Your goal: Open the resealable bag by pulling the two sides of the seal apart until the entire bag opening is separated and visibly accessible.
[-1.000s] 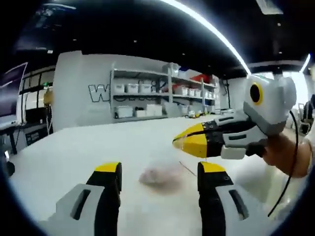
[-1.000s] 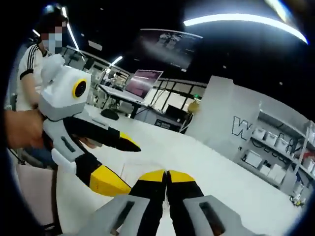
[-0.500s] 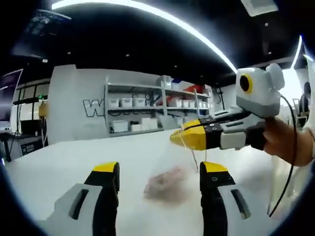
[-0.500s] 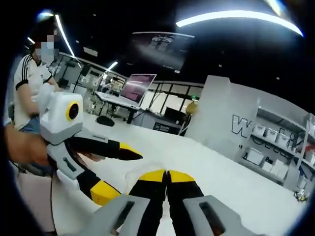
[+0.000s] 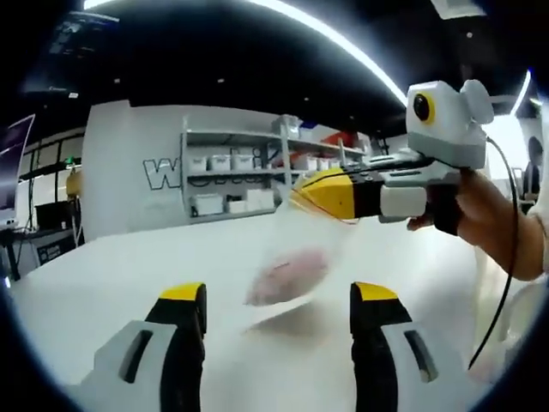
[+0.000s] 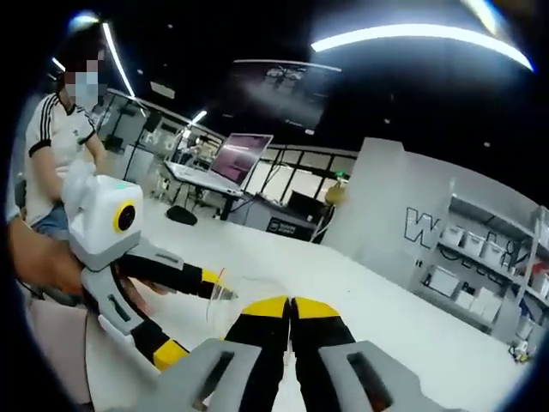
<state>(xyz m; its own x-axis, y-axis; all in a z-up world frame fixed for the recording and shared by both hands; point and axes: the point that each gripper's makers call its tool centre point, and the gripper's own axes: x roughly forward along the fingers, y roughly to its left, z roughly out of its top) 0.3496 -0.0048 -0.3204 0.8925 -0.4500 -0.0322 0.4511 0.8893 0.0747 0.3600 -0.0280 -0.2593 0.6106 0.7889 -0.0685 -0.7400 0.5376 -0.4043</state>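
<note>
Right hand-held gripper (image 5: 300, 190) pinches bag (image 5: 292, 266) top, frame centre; left hand-held gripper (image 5: 276, 296) spread below. Bag looks light, limp, slippery: I'd take the free seal lip.

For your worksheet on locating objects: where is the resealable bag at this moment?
In the left gripper view, the resealable bag hangs above the white table, its top pinched in the right gripper, ahead of the open left gripper.

Left hand-held gripper (image 5: 279, 296) jaws spread wide; right hand-held gripper (image 6: 291, 305) jaws pressed together, raised.
</note>
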